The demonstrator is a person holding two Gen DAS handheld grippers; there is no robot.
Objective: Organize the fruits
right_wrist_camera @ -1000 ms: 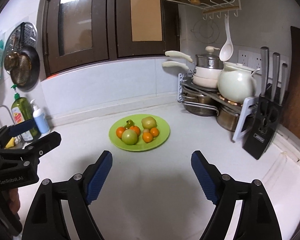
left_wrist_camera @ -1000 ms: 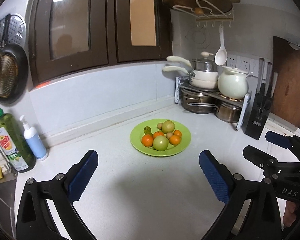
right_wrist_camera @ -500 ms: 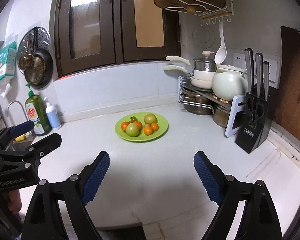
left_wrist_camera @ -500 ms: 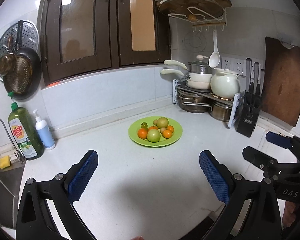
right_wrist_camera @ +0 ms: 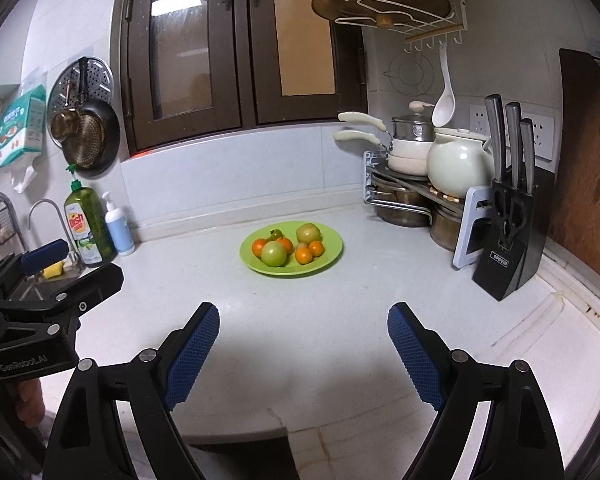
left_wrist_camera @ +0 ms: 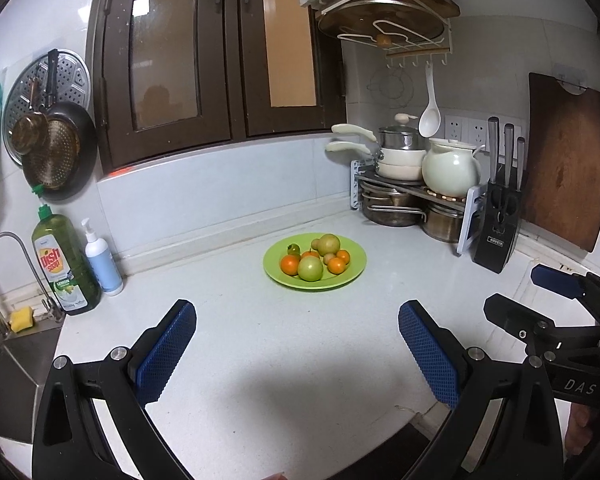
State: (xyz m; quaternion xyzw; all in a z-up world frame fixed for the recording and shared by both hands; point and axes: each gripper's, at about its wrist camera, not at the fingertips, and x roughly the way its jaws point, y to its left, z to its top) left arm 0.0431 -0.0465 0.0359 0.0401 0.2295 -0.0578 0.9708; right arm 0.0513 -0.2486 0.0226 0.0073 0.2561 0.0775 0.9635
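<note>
A green plate (left_wrist_camera: 354, 270) stands on the white counter and holds several fruits: a green apple (left_wrist_camera: 310, 268), a yellowish one (left_wrist_camera: 329, 243), small oranges (left_wrist_camera: 289, 264) and a small green fruit (left_wrist_camera: 294, 248). The plate also shows in the right wrist view (right_wrist_camera: 332, 254). My left gripper (left_wrist_camera: 298, 354) is open and empty, well short of the plate, above the counter's front. My right gripper (right_wrist_camera: 303, 356) is open and empty, near the counter's front edge. Each gripper shows at the side of the other's view.
A pot rack (left_wrist_camera: 400, 200) with pans and a white pot (left_wrist_camera: 452, 168), a knife block (left_wrist_camera: 498, 232) and a cutting board (left_wrist_camera: 564, 160) stand at the right. Dish soap (left_wrist_camera: 66, 264), a pump bottle (left_wrist_camera: 102, 260) and a sink (left_wrist_camera: 8, 364) are at the left.
Both grippers have drawn back from the plate, which now looks smaller and farther. The counter's front edge has come into view. Both jaws stay open.
</note>
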